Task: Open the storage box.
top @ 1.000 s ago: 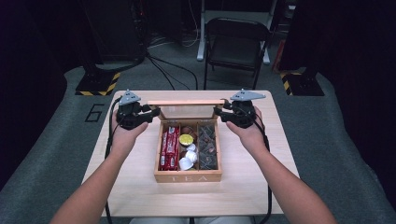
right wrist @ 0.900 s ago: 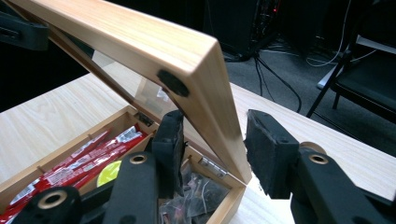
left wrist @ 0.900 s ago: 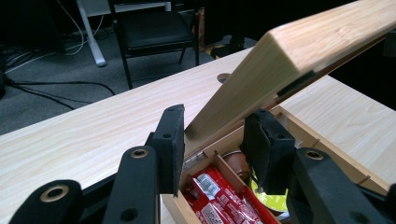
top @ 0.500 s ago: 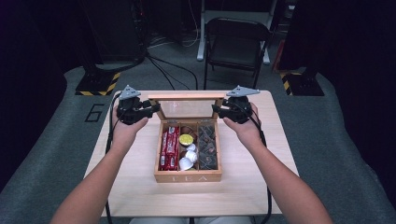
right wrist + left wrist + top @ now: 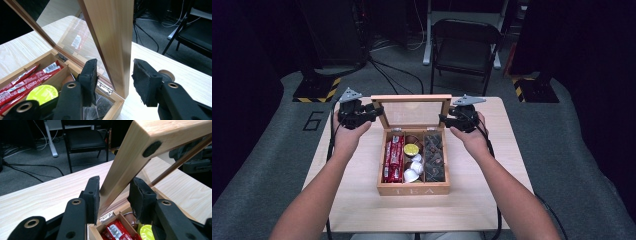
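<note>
A wooden tea box [image 5: 413, 190] sits mid-table with its glass lid [image 5: 412, 114] swung up and leaning back. Inside lie red packets [image 5: 394, 159], a yellow pod [image 5: 411, 149], white pods [image 5: 413, 170] and dark sachets [image 5: 434, 157]. My left gripper [image 5: 374, 112] is shut on the lid's left frame rail [image 5: 130, 160], and its pads [image 5: 92, 192] press on the wood. My right gripper [image 5: 444, 119] straddles the right rail [image 5: 112, 37]. Its jaws stand open, with thin gaps between the pads [image 5: 145, 80] and the wood.
The table [image 5: 492, 200] has bare wood on every side of the box. Behind it stand a black folding chair [image 5: 464, 45] and floor cables [image 5: 387, 75]. Black-and-yellow striped stands [image 5: 314, 90] flank the far corners.
The lid has swung further back, from edge-on to showing its glass face. Both hands followed it away from the person, the right one sinking a little.
</note>
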Action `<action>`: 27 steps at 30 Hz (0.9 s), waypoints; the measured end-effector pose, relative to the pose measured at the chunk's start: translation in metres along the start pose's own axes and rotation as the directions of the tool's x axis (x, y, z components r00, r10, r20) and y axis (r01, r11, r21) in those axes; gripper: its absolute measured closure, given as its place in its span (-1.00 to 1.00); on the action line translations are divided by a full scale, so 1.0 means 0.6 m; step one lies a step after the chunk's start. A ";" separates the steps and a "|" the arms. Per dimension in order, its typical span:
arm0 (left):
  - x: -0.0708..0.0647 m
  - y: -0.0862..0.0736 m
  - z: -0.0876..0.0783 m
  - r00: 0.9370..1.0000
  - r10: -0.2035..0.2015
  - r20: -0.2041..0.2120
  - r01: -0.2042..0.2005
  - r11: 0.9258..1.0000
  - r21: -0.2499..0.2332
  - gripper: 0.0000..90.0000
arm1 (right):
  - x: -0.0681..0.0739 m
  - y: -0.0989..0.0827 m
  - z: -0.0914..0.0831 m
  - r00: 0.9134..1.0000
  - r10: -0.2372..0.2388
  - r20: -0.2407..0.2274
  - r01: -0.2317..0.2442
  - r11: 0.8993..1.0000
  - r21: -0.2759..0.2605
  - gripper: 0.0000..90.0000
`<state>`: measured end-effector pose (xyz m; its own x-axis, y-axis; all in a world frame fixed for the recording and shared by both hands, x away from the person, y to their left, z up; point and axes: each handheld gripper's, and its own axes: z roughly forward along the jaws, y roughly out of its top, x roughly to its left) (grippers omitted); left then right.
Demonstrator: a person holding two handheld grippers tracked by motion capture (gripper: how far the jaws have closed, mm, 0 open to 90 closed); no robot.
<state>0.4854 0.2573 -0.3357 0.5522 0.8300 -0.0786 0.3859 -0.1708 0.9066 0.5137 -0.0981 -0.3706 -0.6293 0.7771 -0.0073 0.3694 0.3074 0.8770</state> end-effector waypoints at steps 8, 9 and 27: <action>0.005 0.005 0.005 1.000 -0.001 0.002 0.001 1.000 0.003 0.36 | -0.007 -0.013 0.023 1.000 0.003 0.002 -0.003 1.000 0.025 0.23; 0.006 0.005 0.006 1.000 -0.001 0.001 0.001 1.000 0.003 0.36 | -0.006 -0.014 0.025 1.000 0.007 0.003 -0.007 1.000 0.028 0.24; 0.012 0.015 0.016 1.000 -0.018 -0.009 0.018 1.000 0.004 0.37 | -0.014 -0.029 0.056 1.000 0.011 0.015 -0.011 0.999 0.051 0.30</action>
<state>0.5000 0.2563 -0.3320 0.5383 0.8378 -0.0914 0.3990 -0.1578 0.9033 0.5354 -0.0915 -0.4019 -0.6147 0.7887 -0.0053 0.4111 0.3262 0.8512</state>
